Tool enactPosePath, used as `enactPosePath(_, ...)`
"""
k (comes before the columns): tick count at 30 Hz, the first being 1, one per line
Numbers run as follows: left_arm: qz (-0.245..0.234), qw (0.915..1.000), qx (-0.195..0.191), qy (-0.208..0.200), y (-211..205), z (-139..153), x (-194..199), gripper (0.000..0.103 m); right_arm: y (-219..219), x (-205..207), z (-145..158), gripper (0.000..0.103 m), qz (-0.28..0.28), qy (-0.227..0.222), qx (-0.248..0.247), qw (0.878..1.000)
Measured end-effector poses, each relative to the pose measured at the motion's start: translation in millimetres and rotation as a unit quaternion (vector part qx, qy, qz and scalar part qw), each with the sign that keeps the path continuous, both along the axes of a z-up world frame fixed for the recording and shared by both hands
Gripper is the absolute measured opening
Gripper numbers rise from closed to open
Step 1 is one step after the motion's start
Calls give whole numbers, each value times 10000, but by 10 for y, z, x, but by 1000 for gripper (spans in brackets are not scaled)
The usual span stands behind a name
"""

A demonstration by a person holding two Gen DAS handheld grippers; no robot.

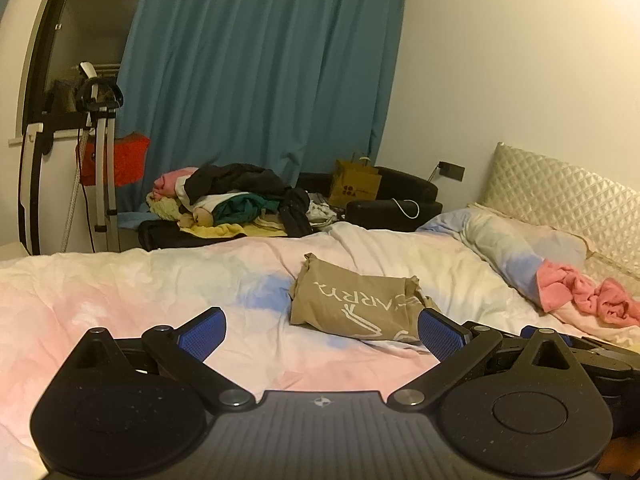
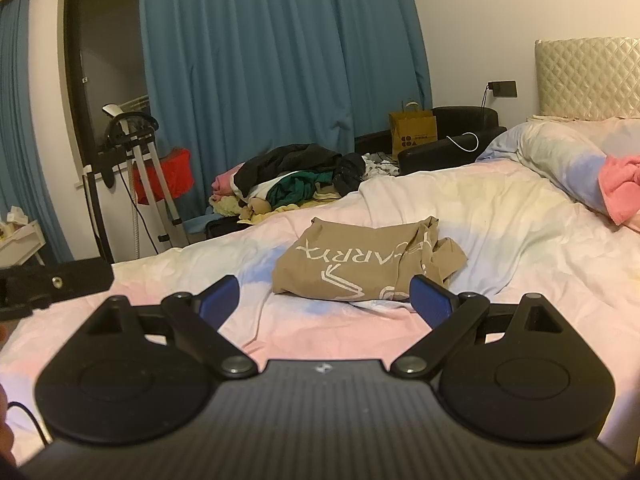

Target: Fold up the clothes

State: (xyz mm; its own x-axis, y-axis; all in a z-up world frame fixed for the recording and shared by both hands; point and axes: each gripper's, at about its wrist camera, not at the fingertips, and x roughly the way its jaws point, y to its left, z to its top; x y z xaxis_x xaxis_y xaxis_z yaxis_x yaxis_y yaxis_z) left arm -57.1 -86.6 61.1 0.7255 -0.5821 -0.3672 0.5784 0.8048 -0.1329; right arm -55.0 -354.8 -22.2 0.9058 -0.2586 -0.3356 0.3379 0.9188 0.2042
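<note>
Both tools are spread wide and empty, hovering low over the bed [image 1: 120, 288]. The left tool [image 1: 322, 330] has its blue pads well apart, and so does the right tool [image 2: 325, 298]; nothing sits between either pair.

Ahead of both lies the shirt [image 1: 352, 304], a tan garment with white lettering, already bundled into a rough rectangle on the pastel bedcover. From the left tool it sits forward and off to the right: the right pad overlaps the shirt's near corner in the picture, while the left pad has only bare cover in front of it. From the right tool the shirt [image 2: 360, 260] is more nearly dead ahead, its bulk between the two pads' lines and the loose, crumpled end off to the right side.

Its long axis runs across the view, left to right, roughly square to the way both tools point. The tidy end lies left, the bunched sleeve or hem right.

The right tool looks the better placed, being centred on the shirt; the left would need to shift rightward to meet the near edge. Whether either pad touches cloth yet I cannot tell.

A heap of unfolded clothes [image 1: 236, 200] lies beyond the far edge of the bed, well apart from both tools.
</note>
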Motion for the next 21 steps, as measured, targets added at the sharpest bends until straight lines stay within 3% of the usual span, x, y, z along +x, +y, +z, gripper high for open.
enactPosePath(21, 63, 9998, 121, -119, 4, -9, -96, 103, 27, 14, 8, 93, -36, 43, -37, 10000)
